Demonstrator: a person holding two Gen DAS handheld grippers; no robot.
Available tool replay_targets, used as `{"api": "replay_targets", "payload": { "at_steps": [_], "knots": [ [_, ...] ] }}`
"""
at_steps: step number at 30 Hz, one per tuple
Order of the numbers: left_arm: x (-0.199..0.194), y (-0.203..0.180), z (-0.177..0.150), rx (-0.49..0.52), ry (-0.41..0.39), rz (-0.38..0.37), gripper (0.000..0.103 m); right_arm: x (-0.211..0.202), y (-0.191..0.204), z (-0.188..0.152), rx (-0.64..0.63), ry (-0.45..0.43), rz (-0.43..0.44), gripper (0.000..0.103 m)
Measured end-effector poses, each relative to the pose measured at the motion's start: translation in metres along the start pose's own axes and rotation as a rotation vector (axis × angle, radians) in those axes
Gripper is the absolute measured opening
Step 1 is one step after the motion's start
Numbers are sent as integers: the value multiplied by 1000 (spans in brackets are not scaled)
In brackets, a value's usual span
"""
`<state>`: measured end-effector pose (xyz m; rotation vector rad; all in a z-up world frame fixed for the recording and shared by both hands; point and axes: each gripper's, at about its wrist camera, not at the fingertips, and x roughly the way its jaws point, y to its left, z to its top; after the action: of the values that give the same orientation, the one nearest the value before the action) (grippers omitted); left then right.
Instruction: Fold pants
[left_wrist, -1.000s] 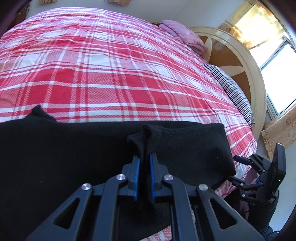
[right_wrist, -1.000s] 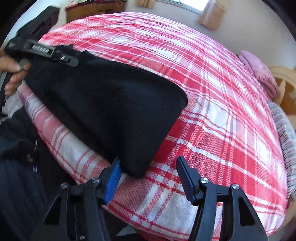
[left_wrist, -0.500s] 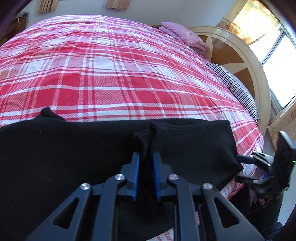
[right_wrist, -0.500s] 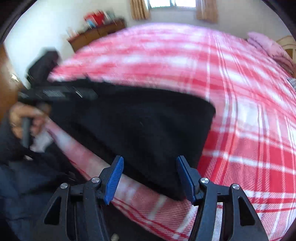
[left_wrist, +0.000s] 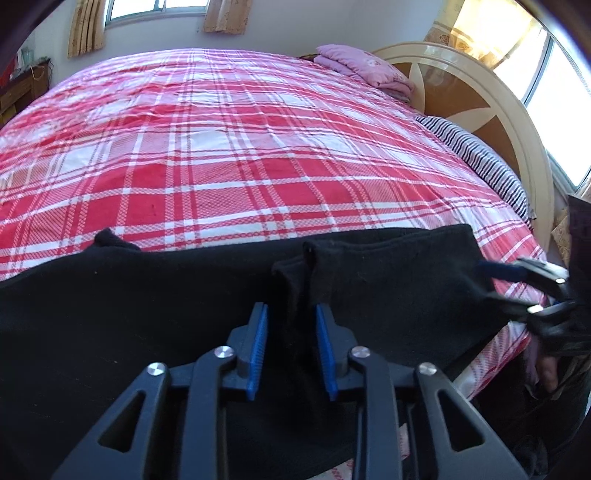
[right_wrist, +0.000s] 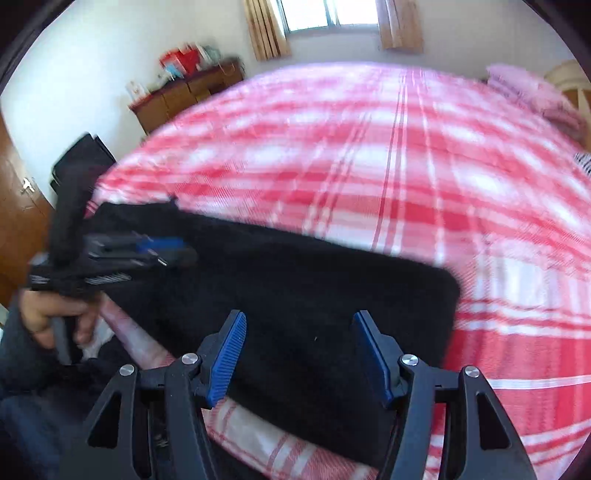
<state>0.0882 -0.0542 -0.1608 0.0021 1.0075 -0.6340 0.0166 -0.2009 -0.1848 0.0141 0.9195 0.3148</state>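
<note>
We are in a home bedroom: a bed (left_wrist: 221, 155) under a red plaid sheet, curved headboard (left_wrist: 480, 99), curtained window (right_wrist: 332, 14), wooden dresser (right_wrist: 184, 96).

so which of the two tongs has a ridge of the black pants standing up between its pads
The left tongs: a pinched-up ridge of the black pants stands between its opening pads. The right tongs gape wide over flat fabric, with no raised fold between them.

light: bright daylight, windows (left_wrist: 554, 88) glaring | left view sharp | right view motion-blurred | fisheye edges bent
</note>
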Motion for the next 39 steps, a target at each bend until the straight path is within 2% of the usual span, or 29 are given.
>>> {"api": "replay_targets", "payload": {
  "at_steps": [2, 4, 7, 13, 17, 21, 23, 25, 28, 32, 35, 39],
  "knots": [
    [0, -2, -1, 16, -7, 14, 37, 16, 0, -9, -11, 16, -38, 62],
    [1, -3, -2, 23, -11, 21, 38, 15, 6, -14, -61, -21, -59, 64],
    [0, -5, -2, 39, -19, 43, 41, 13, 11, -16, -94, -19, -85, 65],
    [-6, -5, -3, 55, -27, 77, 50, 3, 9, -14, -45, -42, -78, 65],
    [-10, 0, -2, 53, -28, 85, 50, -7, 17, 0, -37, -98, -79, 65],
    [-33, 11, 7, 116, -49, 159, 50, -6, 30, 1, -80, -121, -80, 65],
    [-54, 31, 10, 117, -80, 212, 55, -8, 32, -3, -91, -144, -68, 65],
    [-74, 60, 8, 97, -110, 294, 64, -13, 33, -4, -94, -171, -77, 65],
    [-103, 120, -7, 13, -117, 424, 64, -20, 30, -3, -68, -208, -64, 65],
    [-133, 191, -37, -120, -121, 531, 64, -23, 26, -2, -35, -229, -49, 65],
    [-142, 222, -58, -196, -129, 557, 64, -20, 25, -5, -27, -224, -56, 65],
    [-134, 244, -71, -276, -142, 479, 64, -13, 24, -11, -23, -203, -77, 65]
  ]
}}
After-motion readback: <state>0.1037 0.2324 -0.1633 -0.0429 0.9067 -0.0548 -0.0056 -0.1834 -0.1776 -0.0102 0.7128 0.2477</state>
